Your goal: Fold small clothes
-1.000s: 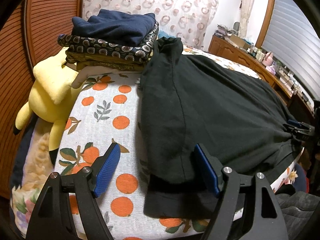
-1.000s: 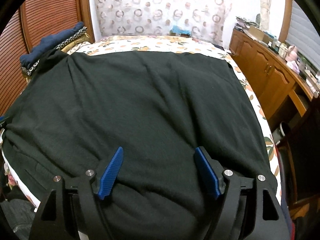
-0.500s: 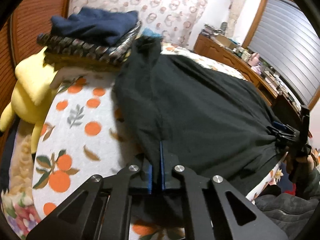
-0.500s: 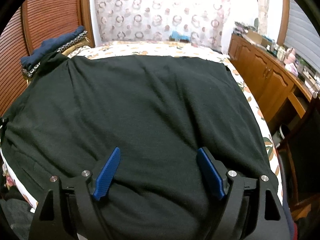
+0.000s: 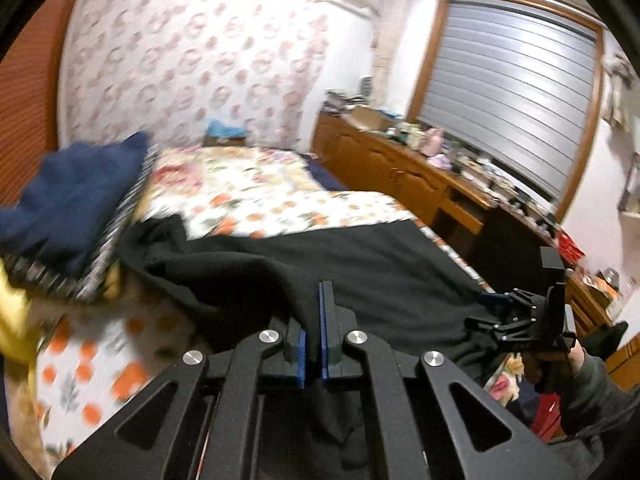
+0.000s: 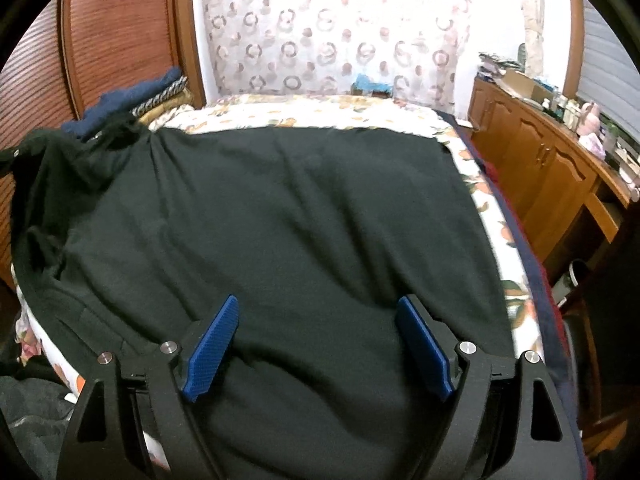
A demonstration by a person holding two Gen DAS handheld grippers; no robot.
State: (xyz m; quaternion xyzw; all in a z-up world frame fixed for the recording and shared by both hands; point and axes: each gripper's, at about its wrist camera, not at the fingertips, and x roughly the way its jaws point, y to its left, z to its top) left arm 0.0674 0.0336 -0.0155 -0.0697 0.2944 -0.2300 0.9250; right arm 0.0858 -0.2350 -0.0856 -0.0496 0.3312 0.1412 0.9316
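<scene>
Bedroom setup today: we're working on a bed with an orange-and-flower print sheet, patterned curtain behind it and a wooden dresser running along the right wall under a shuttered window.

Our black garment is lying spread out flat over most of the bed, covering the sheet nearly edge to edge. We're pinching its left edge in the left tool, blue pads pressed together with a fold of black cloth caught between them, and that edge is lifting up off the bed into a ridge. The left wrist view is pretty blurry, so we can't make out finer detail there.

Over at the far left corner of the bed we're seeing a stack of folded clothes, a navy piece on top of a patterned one, with a bit of a yellow plush toy poking in at the frame edge just beside it.

The right tool is hovering over the near edge of the garment with its blue pads spread wide and nothing gripped between them, just black fabric below. From the left wrist view we're also spotting that right tool out past the garment's right edge, held in a hand with a dark sleeve.
</scene>
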